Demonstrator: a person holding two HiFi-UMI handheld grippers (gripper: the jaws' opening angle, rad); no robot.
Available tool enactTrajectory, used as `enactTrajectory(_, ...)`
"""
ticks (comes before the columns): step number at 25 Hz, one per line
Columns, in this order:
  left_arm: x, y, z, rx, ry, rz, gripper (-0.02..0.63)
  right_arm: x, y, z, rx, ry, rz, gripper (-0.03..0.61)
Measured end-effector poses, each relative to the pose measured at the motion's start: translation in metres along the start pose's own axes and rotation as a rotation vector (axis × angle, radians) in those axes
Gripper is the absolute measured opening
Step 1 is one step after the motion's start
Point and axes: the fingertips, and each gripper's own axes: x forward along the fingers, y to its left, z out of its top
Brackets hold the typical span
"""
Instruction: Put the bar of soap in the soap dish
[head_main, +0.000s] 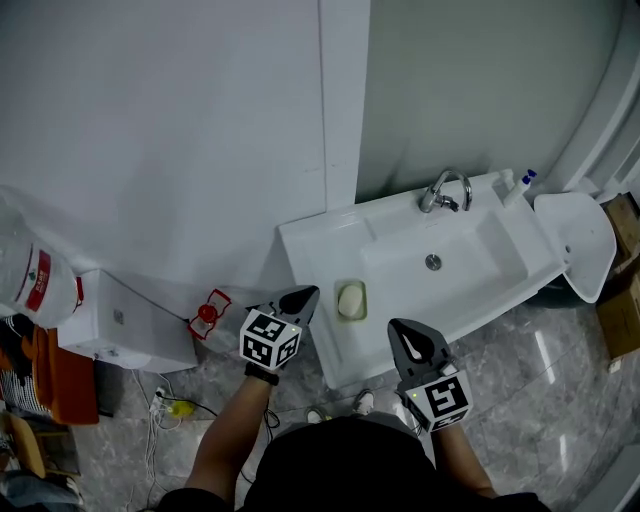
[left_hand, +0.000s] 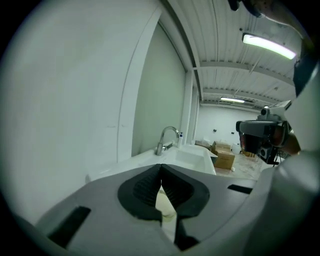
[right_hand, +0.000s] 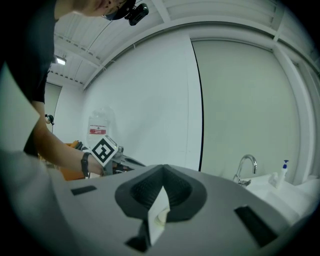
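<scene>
On my left gripper (left_hand: 160, 167) the jaws are pressed together with nothing between them; on the right gripper (right_hand: 162, 169) they also meet at the tips and are empty; from the head view I see both grippers held side by side in front of the sink (head_main: 300, 240), the left one angled toward its near left corner, the right one a little further back; the soap (head_main: 350, 299) lies in the dish (head_main: 351, 319), just right of the left gripper's tip and clear of it; the dish sits on the flat ledge left of the basin; the tap (head_main: 445, 188) stands at the back wall, with a bottle (head_main: 517, 188) at the back right corner
</scene>
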Motion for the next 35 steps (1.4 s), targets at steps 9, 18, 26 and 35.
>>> enactTrajectory(9,-0.065,0.015,0.069,0.104,-0.224,0.156,0.020,-0.001,-0.019,-0.005,0.006,0.022,0.006,0.012)
enactTrajectory(18,-0.126,-0.004,0.120,0.226,-0.404,0.286,0.020,0.011,-0.037,0.002,-0.019,-0.017,0.036,0.012)
enactTrajectory(26,-0.174,-0.007,0.107,0.248,-0.384,0.481,0.020,-0.001,-0.085,0.002,-0.023,-0.017,-0.028,0.012)
enactTrajectory(35,-0.185,-0.035,0.107,0.224,-0.364,0.509,0.020,-0.013,-0.107,0.010,0.002,-0.067,-0.095,0.012)
